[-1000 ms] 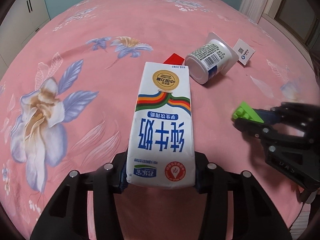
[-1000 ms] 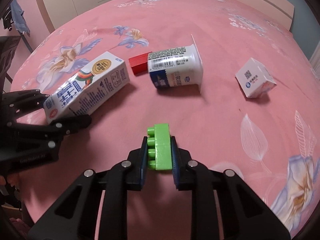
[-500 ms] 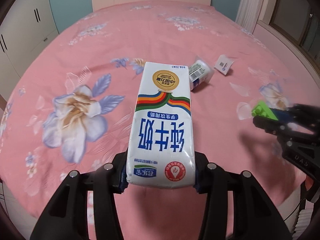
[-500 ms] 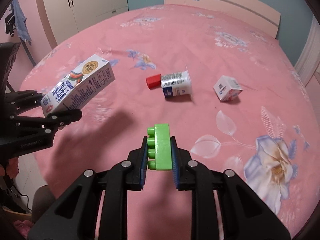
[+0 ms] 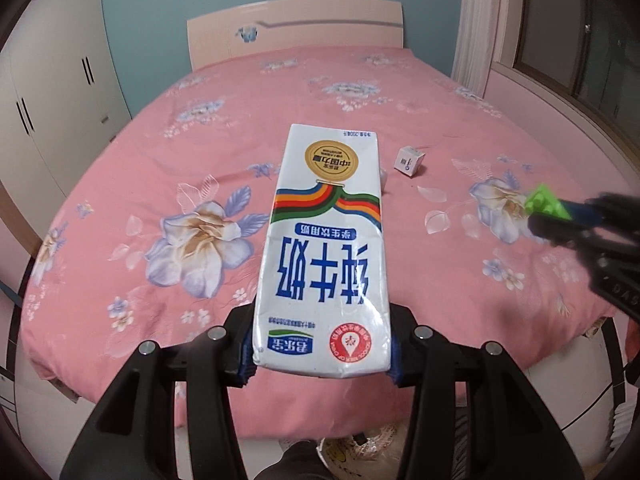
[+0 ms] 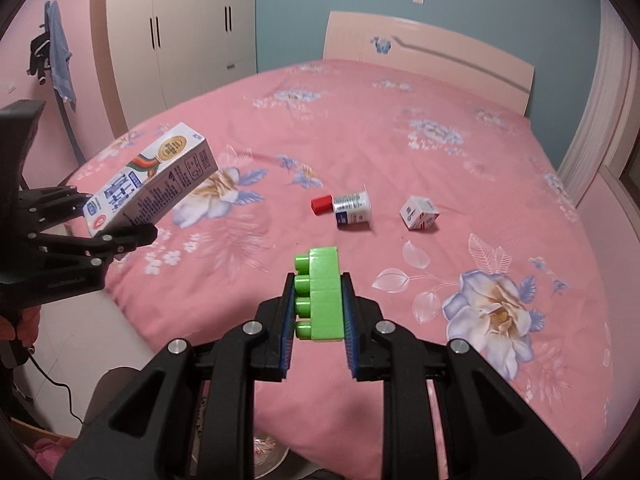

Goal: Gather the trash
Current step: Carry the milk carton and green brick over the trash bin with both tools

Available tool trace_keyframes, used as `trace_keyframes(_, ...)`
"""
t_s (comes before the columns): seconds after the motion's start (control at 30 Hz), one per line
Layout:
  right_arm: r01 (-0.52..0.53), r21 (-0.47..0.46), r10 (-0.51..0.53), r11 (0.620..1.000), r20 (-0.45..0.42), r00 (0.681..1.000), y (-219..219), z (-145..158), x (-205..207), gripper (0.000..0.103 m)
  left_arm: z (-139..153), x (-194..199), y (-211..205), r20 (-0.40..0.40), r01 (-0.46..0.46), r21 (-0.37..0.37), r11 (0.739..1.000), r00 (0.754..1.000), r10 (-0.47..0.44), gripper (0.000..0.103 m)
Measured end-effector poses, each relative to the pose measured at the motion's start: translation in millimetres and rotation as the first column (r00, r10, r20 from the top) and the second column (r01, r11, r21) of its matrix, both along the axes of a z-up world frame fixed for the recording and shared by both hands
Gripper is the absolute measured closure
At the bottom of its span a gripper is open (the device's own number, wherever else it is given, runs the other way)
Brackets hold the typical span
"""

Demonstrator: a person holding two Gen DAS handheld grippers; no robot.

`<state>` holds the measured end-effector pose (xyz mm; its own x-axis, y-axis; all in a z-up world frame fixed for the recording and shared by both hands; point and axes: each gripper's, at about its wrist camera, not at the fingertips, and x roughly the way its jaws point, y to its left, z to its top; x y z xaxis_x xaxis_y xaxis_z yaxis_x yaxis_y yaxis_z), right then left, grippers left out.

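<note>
Milk carton: the tall white paper milk carton with blue writing and a gold circle is up in the air over the near edge of the bed, not touching it. Its bottom end sits between the two fingers of the left tool.
Left tool: the black left tool is squeezed tight on both sides of the milk carton. In the right wrist view it shows at the far left with the carton tilted up and away.
Green block: the bright green plastic toy block with round bumps on its left side is held up over the bed.
Right tool: the black right tool is closed on the green block, one blue pad on each side.
Yogurt cup: the small white plastic yogurt cup lies on its side in the middle of the bed.
Red piece: a small red block lies right by the cup's left end; I cannot tell if they touch.
Little box: a small white cardboard box with blue print sits on the bed near the cup, to its right.
Bed: the big bed with a pink flower sheet carries the cup, red piece and box.
Wardrobe: a tall cream wardrobe stands behind the bed on the left.
</note>
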<state>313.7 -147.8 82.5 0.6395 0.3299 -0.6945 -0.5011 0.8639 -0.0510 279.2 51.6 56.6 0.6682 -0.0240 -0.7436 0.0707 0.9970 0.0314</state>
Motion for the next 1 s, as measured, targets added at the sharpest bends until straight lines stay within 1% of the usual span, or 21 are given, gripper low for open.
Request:
trace_keyframes(0.23, -0.009, -0.001, 0.009, 1.0, 0.063, 0.998, -5.1, 25.2, -55.9, 0.081, 19.0, -46.0, -0.2, 0.039, 0.014, 0.017, 1.0, 0.999, -0.015, 0.053)
trace_keyframes(0.4, -0.021, -0.003, 0.021, 1.0, 0.075, 0.997, -6.8, 30.3, -86.9, 0.081, 23.5, -70.9, -2.1, 0.055, 0.022, 0.037, 0.999, 0.998, -0.024, 0.053)
trace_keyframes(0.6, -0.037, -0.005, 0.038, 0.999, 0.081, 0.996, -5.8, 27.6, -114.2, 0.081, 22.2, -101.1, -9.0, 0.055, 0.061, 0.069, 0.996, 0.996, -0.065, 0.053)
trace_keyframes(0.8, -0.048, -0.008, 0.049, 0.999, 0.067, 0.997, -4.0, 19.8, -130.5, 0.081, 16.1, -128.1, -16.3, 0.054, 0.121, 0.076, 0.99, 0.991, -0.125, 0.053)
trace_keyframes(1.0, -0.069, -0.008, 0.069, 0.998, 0.042, 0.997, -0.6, 3.7, -143.9, 0.081, -2.9, -140.1, -24.7, 0.018, 0.154, 0.084, 0.984, 0.987, -0.157, 0.053)
